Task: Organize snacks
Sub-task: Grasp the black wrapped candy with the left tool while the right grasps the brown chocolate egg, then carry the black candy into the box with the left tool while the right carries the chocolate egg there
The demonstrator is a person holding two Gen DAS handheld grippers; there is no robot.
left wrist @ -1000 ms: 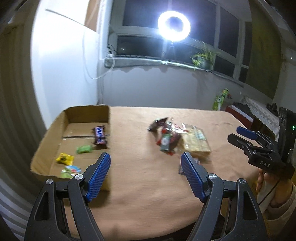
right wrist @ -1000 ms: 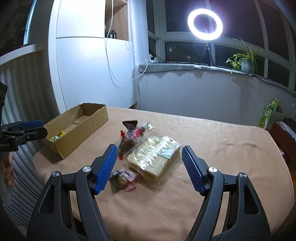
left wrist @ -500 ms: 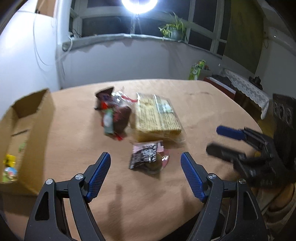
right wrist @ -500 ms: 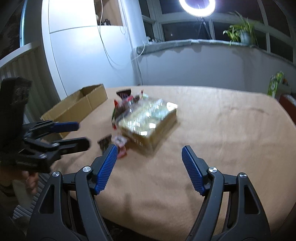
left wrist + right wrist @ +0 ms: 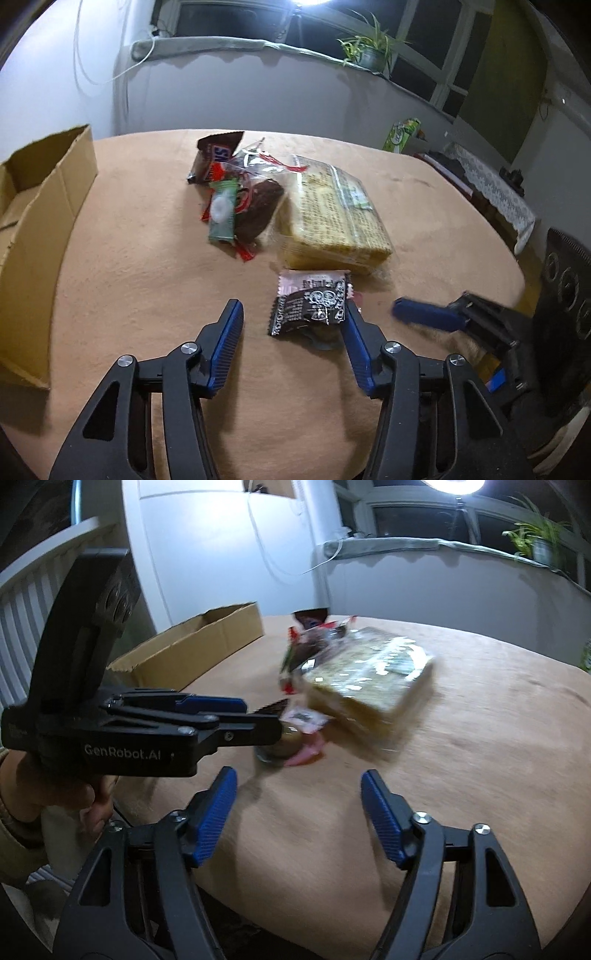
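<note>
As jaws close — left gripper low, astride snack packet

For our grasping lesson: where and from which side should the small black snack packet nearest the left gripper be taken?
Grip the black packet across its side edges, coming from the near table edge, slanting down. It lies flat with its crimped ends pointing near and far, already between the left gripper pads.

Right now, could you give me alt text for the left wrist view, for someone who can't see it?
The left gripper has been closing around a small black-and-pink snack packet on a tan table. Beyond lie a cracker pack and mixed snacks; a cardboard box stands left.
</note>
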